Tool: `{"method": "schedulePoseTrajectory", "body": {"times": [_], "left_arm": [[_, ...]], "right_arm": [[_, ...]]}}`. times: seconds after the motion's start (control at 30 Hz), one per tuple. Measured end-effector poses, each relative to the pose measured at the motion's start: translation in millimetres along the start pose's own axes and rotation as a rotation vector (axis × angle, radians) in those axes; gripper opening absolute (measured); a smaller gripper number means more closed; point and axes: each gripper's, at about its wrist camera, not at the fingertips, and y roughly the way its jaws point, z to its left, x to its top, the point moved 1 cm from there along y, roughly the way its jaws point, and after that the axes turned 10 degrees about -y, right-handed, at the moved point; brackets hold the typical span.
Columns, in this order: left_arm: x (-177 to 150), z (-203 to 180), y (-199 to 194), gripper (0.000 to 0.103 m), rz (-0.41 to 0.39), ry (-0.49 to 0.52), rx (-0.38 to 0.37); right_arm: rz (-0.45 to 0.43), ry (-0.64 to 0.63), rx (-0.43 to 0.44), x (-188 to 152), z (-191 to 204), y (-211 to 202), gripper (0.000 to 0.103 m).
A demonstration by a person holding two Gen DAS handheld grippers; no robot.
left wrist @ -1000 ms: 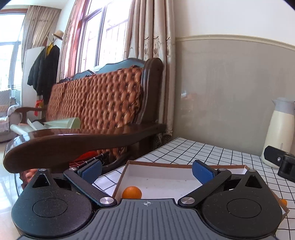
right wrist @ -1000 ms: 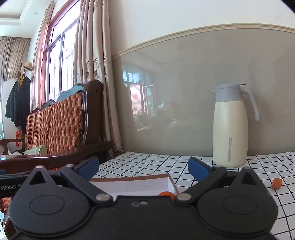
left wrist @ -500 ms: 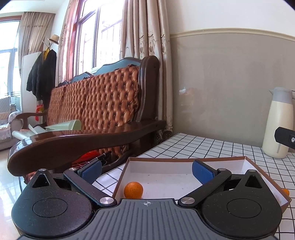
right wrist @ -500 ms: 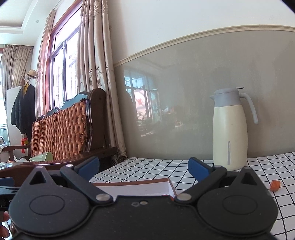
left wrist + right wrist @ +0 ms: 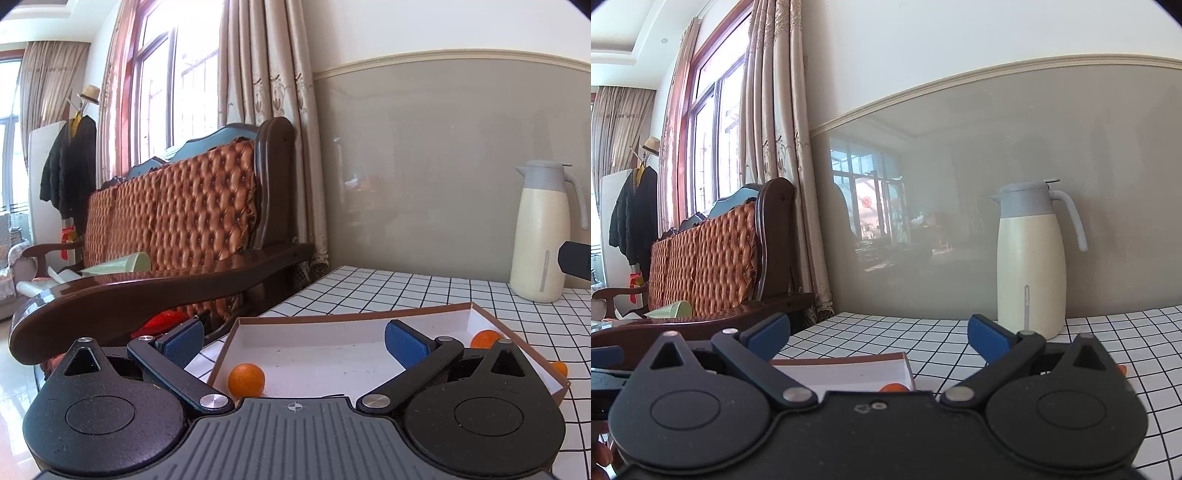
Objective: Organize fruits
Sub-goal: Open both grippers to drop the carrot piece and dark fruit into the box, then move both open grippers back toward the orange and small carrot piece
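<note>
Left claw (image 5: 293,341) spread, empty, over white box (image 5: 369,321) holding two oranges (image 5: 246,379); right claw (image 5: 877,332) spread, empty, thermos (image 5: 1030,266) on table (image 5: 886,332).

You can count three oranges in your left view: one (image 5: 246,379) in the near left corner of the single box (image 5: 354,318), one (image 5: 486,338) by its right wall, one (image 5: 559,368) outside on the table. One thermos jug (image 5: 541,236) stands behind.
</note>
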Motion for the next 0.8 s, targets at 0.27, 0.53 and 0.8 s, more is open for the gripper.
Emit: {"method": "schedulePoseTrajectory", "body": {"times": [0.27,0.53,0.8], "left_arm": [[-5.6,-27.0,-9.6,0.103,0.007,0.044,-0.08],[-13.6,-58.6,-18.2,0.103,0.024,0.058,-0.187],[-27.3,-102.1,-33.5,0.103,0.044,0.121,-0.301]], "right_arm": [[0.052,0.012,-0.028,-3.0,-21.7,-11.5,0.097],[0.061,0.046,-0.108,-6.2,-53.2,-23.3,0.097],[0.101,0.066,-0.209,-12.2,-80.1,-31.7,0.097]]}}
